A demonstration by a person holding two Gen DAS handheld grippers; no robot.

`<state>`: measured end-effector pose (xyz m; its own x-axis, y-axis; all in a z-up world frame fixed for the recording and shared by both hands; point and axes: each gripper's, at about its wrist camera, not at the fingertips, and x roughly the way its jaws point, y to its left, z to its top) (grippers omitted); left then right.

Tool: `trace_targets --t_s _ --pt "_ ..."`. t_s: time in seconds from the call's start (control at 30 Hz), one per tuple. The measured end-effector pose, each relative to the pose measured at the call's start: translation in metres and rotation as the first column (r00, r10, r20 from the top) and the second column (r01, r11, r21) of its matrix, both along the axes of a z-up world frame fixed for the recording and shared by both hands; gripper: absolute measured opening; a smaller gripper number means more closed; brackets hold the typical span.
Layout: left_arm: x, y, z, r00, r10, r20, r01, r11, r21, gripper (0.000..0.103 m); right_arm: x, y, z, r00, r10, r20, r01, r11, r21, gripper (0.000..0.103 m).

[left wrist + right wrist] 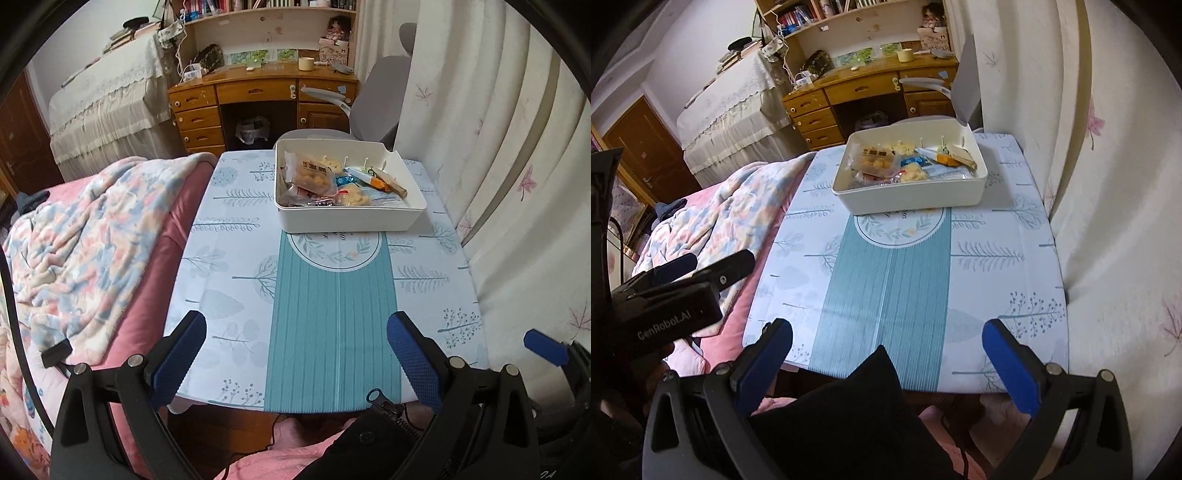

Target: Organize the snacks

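Note:
A white plastic bin [347, 218] [916, 194] stands at the far end of the small table and holds several wrapped snacks [314, 177] [877, 160]. My left gripper [295, 325] hangs open over the table's near edge, well short of the bin, with nothing between its blue pads. My right gripper [886, 332] is open too, over the near edge, and holds nothing. The left gripper's body [665, 306] shows at the left of the right wrist view, and one blue finger of the right gripper [546, 347] shows at the right of the left wrist view.
The table carries a tree-print cloth with a teal stripe [332, 314]. A bed with a floral blanket [81, 254] flanks it on the left, a curtain [517, 147] on the right. A wooden desk [258, 99] and a grey chair [376, 99] stand behind. A person's lap in dark clothing [849, 424] lies below.

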<state>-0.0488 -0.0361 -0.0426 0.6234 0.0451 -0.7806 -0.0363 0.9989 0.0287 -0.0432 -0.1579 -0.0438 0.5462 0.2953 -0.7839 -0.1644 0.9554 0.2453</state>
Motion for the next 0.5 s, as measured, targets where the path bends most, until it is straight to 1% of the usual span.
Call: trace_targets --t_s 0.07,0.2,0.5 --pt "0.000 -0.002 0.001 1.000 0.000 0.005 0.000 1.000 0.018 0.102 0.001 -0.001 0.001 1.000 -0.002 0.004 0.002 1.000 0.006 0.103" --pt "0.001 -0.005 0.003 1.000 0.005 0.016 -0.006 0.999 0.054 0.102 0.004 -0.001 0.001 1.000 -0.007 0.003 0.007 1.000 0.011 0.103" --pt "0.004 -0.009 0.003 1.000 0.005 0.024 -0.006 0.999 0.048 0.102 0.012 -0.003 0.000 1.000 -0.002 -0.009 0.002 1.000 0.009 0.103"
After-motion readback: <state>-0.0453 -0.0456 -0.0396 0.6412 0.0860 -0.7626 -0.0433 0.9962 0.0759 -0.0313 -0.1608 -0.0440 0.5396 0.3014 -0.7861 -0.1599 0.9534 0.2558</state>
